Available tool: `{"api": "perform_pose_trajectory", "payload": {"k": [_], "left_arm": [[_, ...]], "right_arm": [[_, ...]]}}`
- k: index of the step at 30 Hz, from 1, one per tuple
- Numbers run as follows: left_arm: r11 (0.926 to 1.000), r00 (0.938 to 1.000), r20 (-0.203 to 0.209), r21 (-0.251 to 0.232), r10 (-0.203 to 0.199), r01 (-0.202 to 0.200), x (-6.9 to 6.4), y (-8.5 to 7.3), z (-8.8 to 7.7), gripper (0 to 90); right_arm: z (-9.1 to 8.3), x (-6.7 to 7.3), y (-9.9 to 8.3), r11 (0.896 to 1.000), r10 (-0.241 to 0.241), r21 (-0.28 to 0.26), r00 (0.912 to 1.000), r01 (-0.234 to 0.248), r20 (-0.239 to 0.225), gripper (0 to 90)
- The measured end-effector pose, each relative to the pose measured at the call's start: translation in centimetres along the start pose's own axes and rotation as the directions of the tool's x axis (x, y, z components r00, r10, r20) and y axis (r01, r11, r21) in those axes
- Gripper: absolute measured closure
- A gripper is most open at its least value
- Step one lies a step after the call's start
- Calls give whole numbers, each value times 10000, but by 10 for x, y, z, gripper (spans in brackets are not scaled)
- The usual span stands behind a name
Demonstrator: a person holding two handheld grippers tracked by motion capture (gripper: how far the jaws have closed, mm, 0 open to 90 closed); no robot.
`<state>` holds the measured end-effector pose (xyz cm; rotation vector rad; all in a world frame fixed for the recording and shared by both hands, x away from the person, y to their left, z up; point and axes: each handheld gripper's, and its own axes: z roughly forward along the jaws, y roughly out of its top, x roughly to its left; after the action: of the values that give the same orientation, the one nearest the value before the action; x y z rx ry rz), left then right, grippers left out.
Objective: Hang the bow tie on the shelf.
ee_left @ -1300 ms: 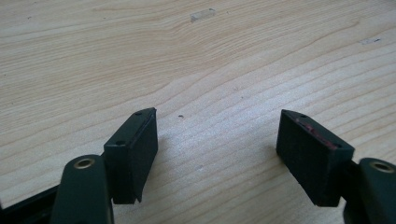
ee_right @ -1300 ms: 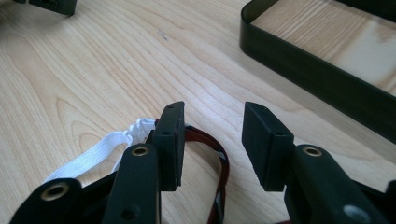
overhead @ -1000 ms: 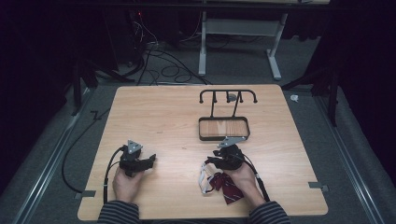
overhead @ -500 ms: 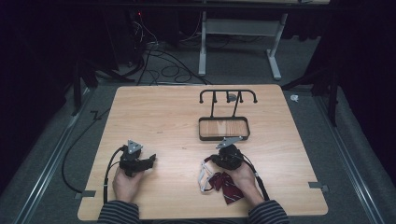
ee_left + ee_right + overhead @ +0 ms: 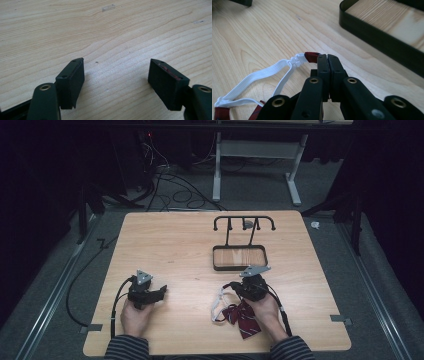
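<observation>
Two grippers rest low on the wooden table [image 5: 165, 235], both on my side of the black hanger rack [image 5: 240, 255]. Rack hooks carry no tie; I judge hanging, if that is the goal, not yet done. Left gripper [image 5: 159, 293], well left of the rack, jaws apart over bare wood. Right gripper [image 5: 327, 60], just short of the rack tray, jaws clamped on the red tie [image 5: 243, 317] where its white elastic strap [image 5: 259, 75] joins
</observation>
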<state>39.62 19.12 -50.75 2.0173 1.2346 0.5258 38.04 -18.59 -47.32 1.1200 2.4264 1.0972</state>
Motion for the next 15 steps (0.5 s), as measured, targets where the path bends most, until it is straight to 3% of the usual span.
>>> {"api": "perform_pose_trajectory", "payload": {"k": [8,15], "left_arm": [[10000,10000,1,-1,-4,4,0,0,0,299],[10000,10000,19,3,-11,11,0,0,0,299]], "right_arm": [[-28,-3,3,9977,-84,-667,9991,112,412,900],[-41,-6,9,9948,-24,-1017,9979,90,652,900]]}}
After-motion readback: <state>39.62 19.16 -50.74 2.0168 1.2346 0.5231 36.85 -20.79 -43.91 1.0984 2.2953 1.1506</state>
